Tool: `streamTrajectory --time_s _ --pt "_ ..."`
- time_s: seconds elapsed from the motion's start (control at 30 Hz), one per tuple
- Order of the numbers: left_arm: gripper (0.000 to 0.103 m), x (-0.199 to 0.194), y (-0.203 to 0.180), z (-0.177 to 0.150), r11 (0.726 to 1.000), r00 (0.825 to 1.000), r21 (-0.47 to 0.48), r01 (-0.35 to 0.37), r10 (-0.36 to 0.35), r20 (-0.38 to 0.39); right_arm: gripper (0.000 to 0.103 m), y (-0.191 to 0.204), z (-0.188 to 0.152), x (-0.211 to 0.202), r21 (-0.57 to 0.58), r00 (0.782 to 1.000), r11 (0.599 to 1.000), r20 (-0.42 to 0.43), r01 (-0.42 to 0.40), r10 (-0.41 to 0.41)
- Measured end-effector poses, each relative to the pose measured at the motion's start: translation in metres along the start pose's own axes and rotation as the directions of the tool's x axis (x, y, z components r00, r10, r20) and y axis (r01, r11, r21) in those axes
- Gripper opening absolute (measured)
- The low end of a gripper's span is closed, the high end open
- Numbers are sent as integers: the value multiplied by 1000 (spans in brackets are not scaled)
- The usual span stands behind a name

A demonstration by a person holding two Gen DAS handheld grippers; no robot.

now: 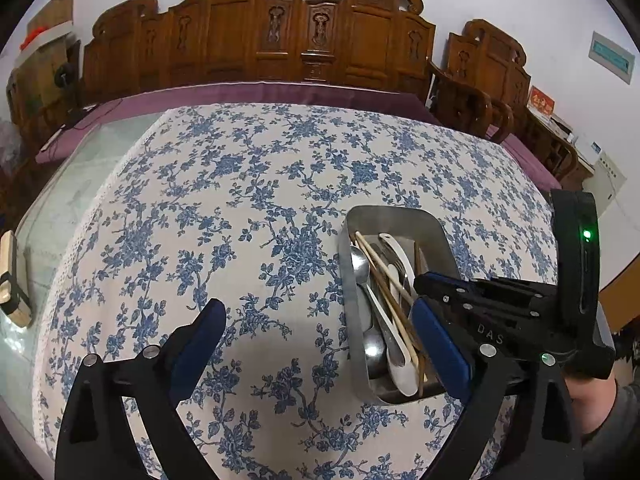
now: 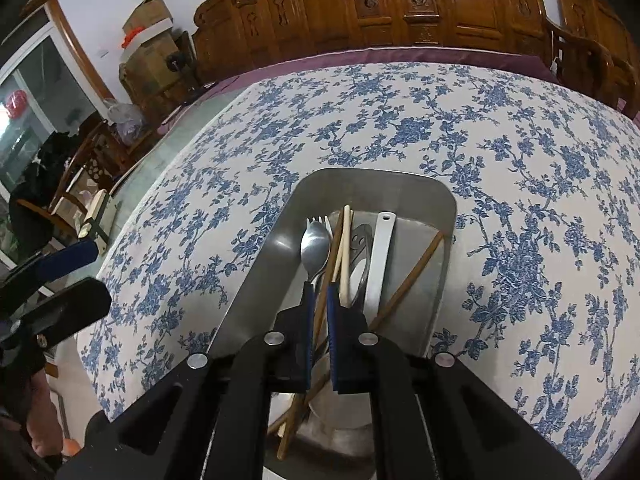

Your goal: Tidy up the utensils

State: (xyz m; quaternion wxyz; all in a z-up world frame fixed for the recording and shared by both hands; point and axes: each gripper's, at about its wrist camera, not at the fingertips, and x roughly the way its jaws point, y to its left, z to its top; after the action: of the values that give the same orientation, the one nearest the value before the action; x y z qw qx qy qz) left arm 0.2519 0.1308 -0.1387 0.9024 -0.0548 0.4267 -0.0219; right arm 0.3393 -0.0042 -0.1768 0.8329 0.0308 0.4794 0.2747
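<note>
A steel tray [image 2: 360, 184] sits on the blue-flowered tablecloth [image 2: 520, 200]. In it lie a metal spoon [image 2: 316, 240], a fork under it, a white spoon [image 2: 382, 256], a pale chopstick [image 2: 344, 248] and brown chopsticks [image 2: 416, 276]. My right gripper [image 2: 320, 296] hangs low over the tray's near end. Its jaws stand a narrow slit apart, with one brown chopstick [image 2: 320, 320] running between the pads, which do not visibly press on it. My left gripper [image 1: 318, 308] is open wide over bare cloth just left of the tray [image 1: 400, 214], with nothing between its fingers. It also shows as the left gripper [image 2: 102, 270] in the right wrist view.
A carved wooden bench [image 1: 280, 40] runs behind the table, with wooden chairs [image 1: 480, 100] at the right. A wooden brush [image 1: 14, 280] lies on the glass table edge at the left. A hand [image 1: 592, 400] holds the right gripper. Cardboard boxes [image 2: 148, 40] stand back left.
</note>
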Motion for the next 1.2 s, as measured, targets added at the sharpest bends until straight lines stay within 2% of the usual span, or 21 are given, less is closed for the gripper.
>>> streamTrajectory --time_s 0.33,0.43,0.5,0.53,0.6,0.7,0.87,1.03,1.2 --pt "93 -21 -17 -5 1000 1000 0 -12 12 26 37 0 -21 -64 -48 993 997 104 68 -63" --pt "95 -32 -26 -9 1000 999 9 -22 22 48 54 -3 -30 -92 -44 986 995 148 85 -77" --pt "95 -38 -34 -11 999 998 17 -32 31 57 70 -6 -38 -108 -39 981 994 171 103 -95" --pt "95 -40 -38 -13 999 998 18 -33 32 56 75 -8 -43 -119 -35 978 993 184 110 -102" --pt "95 -46 -46 -16 999 998 24 -36 34 58 90 -12 -51 -132 -30 973 992 201 119 -111" --pt "95 -58 -62 -22 997 996 48 -56 52 77 100 -16 -66 -155 -30 962 987 230 156 -146" --pt "95 -74 -85 -36 996 994 72 -56 49 95 100 -23 -91 -184 -26 953 985 258 168 -156" --pt "95 -83 -107 -55 995 996 86 -56 49 81 100 -29 -116 -212 12 942 983 284 182 -178" --pt "95 -100 -125 -67 994 993 103 -45 33 116 100 -26 -129 -246 17 914 974 341 228 -220"
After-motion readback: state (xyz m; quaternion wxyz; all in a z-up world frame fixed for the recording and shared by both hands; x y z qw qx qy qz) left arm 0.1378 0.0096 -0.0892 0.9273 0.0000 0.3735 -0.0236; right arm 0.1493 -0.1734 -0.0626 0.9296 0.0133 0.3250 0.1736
